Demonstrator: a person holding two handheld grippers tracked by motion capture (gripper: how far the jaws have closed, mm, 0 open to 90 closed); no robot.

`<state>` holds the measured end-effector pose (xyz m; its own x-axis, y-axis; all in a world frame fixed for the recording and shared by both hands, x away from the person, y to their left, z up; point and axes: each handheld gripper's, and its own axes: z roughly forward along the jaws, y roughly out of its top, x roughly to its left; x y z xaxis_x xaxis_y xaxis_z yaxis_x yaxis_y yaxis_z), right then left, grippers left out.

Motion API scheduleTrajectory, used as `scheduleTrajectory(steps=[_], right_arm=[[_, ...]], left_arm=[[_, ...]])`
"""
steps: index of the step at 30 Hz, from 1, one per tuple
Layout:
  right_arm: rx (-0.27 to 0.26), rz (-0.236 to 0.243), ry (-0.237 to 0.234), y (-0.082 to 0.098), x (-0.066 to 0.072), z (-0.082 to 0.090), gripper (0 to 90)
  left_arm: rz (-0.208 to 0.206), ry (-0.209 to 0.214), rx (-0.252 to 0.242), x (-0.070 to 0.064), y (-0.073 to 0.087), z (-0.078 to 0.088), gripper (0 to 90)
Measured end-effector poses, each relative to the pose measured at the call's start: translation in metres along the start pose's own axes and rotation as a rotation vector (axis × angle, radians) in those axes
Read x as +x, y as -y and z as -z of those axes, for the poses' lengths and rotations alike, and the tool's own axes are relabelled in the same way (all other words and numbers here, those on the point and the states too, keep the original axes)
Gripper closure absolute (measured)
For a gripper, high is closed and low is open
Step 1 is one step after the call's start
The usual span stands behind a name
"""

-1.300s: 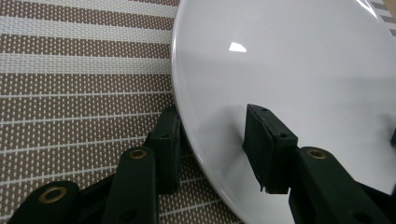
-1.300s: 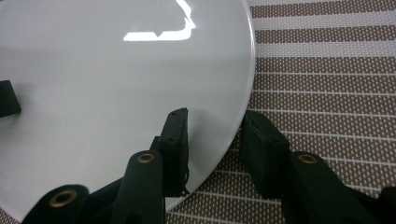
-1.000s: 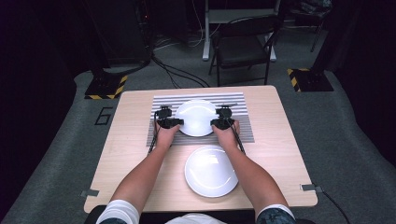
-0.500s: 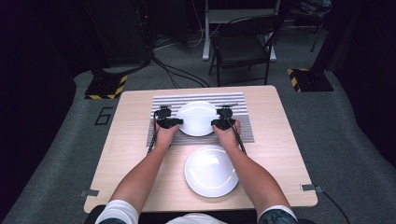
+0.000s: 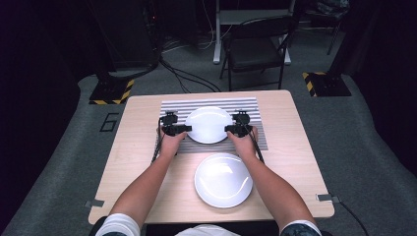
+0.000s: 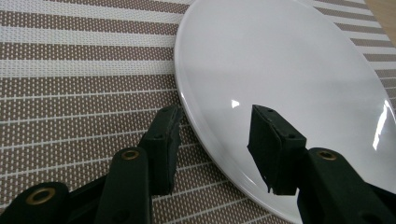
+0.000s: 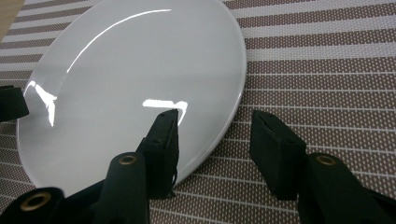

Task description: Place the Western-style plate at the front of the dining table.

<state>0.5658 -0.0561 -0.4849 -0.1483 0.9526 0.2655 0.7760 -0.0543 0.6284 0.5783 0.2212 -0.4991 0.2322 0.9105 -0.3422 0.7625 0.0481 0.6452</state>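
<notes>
On striped mat [image 5: 248, 105]: plate [image 5: 208, 124], flat.

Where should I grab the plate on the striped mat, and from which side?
Grip the plate on the mat by its thin rim, one gripper at each end: left gripper from its left edge, right gripper from its right. It lies flat on the striped mat, so only the slightly raised rim offers the open jaws a bite.
</notes>
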Motion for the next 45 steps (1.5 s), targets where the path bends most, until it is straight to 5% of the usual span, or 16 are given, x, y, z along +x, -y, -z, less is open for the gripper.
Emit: scheduleTrajectory(steps=[12,19,33,45], right_arm=[[-0.033,0.065,-0.028,0.007,-0.001,0.021,52.6],[-0.036,0.035,-0.054,0.008,-0.007,0.036,55.8],[-0.072,0.128,-0.071,0.026,0.000,0.069,56.4],[-0.069,0.099,-0.104,0.048,-0.017,0.093,53.1]], left_arm=[[-0.016,0.034,-0.025,0.000,0.005,0.017,53.4],[-0.041,0.041,-0.030,-0.001,0.007,0.029,56.1],[-0.086,0.077,-0.060,-0.015,0.013,0.058,55.4],[-0.097,0.090,-0.054,-0.008,0.032,0.078,52.3]])
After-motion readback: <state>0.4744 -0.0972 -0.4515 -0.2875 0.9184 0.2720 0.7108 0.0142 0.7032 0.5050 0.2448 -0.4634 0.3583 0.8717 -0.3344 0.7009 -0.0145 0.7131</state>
